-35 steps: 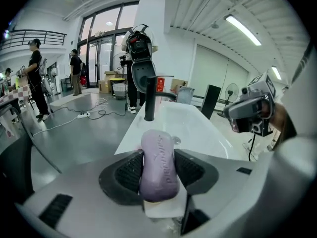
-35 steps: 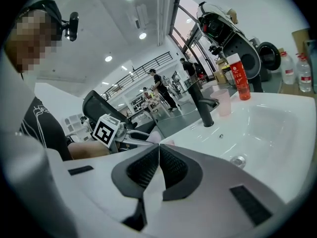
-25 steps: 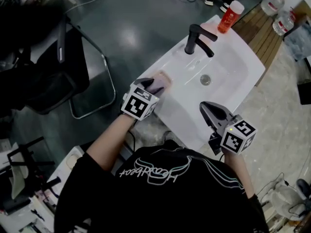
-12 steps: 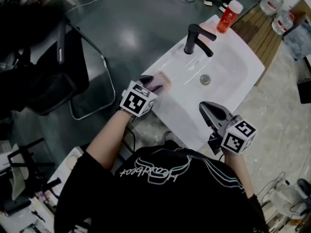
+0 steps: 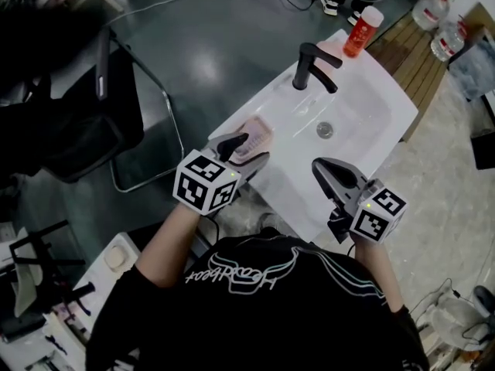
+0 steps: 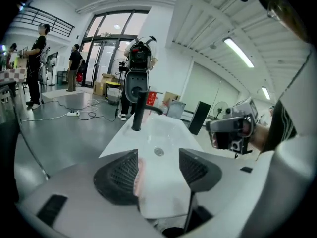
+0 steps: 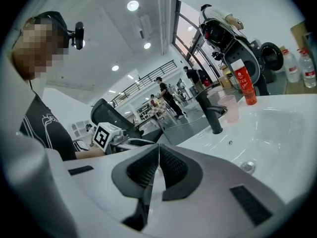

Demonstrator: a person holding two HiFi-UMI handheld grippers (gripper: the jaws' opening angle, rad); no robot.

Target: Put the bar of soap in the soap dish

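A pinkish bar of soap [image 5: 254, 135] lies at the white sink's [image 5: 379, 91] left front corner, on what looks like a shallow soap dish; I cannot make out the dish's outline. My left gripper [image 5: 244, 151] hovers just above and behind the bar. Its jaws are opening and nothing is pressed between them. In the left gripper view only a pink sliver of the soap [image 6: 139, 175] shows under the left jaw of my left gripper [image 6: 158, 170]. Over the sink's front edge my right gripper [image 5: 329, 175] is shut and empty; in its own view the right gripper [image 7: 157, 170] has its jaws together.
A black faucet [image 5: 309, 64] stands at the sink's back, with a red bottle [image 5: 360, 29] at the far corner and a drain [image 5: 326, 130] in the basin. A pink cup [image 7: 229, 108] stands by the faucet. A black chair [image 5: 93, 107] is to the left.
My left gripper has let go of the soap, opened wider, and risen back toward the person. The soap stays at the sink's corner. The right gripper has barely moved.
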